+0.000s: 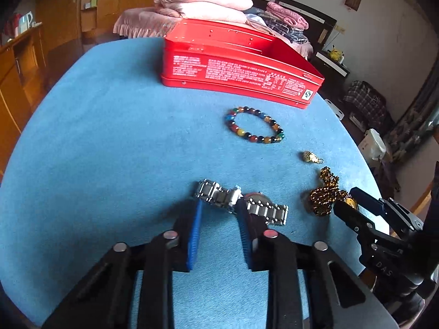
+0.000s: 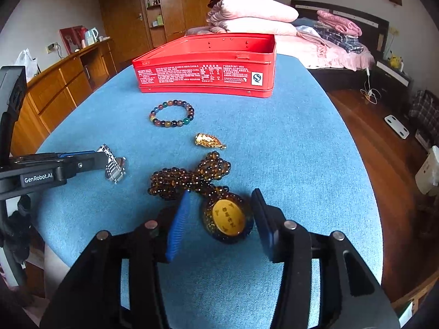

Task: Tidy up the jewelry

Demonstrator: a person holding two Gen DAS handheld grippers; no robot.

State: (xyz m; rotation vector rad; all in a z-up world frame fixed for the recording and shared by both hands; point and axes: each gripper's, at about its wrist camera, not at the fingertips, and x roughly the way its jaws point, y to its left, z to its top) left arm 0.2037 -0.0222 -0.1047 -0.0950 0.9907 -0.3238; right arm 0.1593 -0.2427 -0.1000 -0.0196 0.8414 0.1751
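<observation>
A silver metal watch [image 1: 270, 212] lies on the blue-covered table [image 1: 109, 137]. My left gripper [image 1: 219, 204] is shut on its band near the clasp, and the right wrist view shows the same grip from the side [image 2: 105, 156]. A brown bead necklace [image 2: 175, 181] with a yellow oval pendant [image 2: 227, 218] lies near the front edge. My right gripper [image 2: 221, 194] is open, with the pendant between its blue pads [image 2: 178, 224] and not pressed. A multicoloured bead bracelet [image 2: 164, 122] and a small gold charm [image 2: 207, 140] lie loose in front of the open red tin [image 2: 205, 76].
The red tin [image 1: 233, 68] stands at the table's far side. Behind it is a bed with folded pink quilts [image 2: 252, 13]. A wooden cabinet [image 2: 55, 87] runs along the left. The table's right edge drops to a wooden floor [image 2: 370, 142].
</observation>
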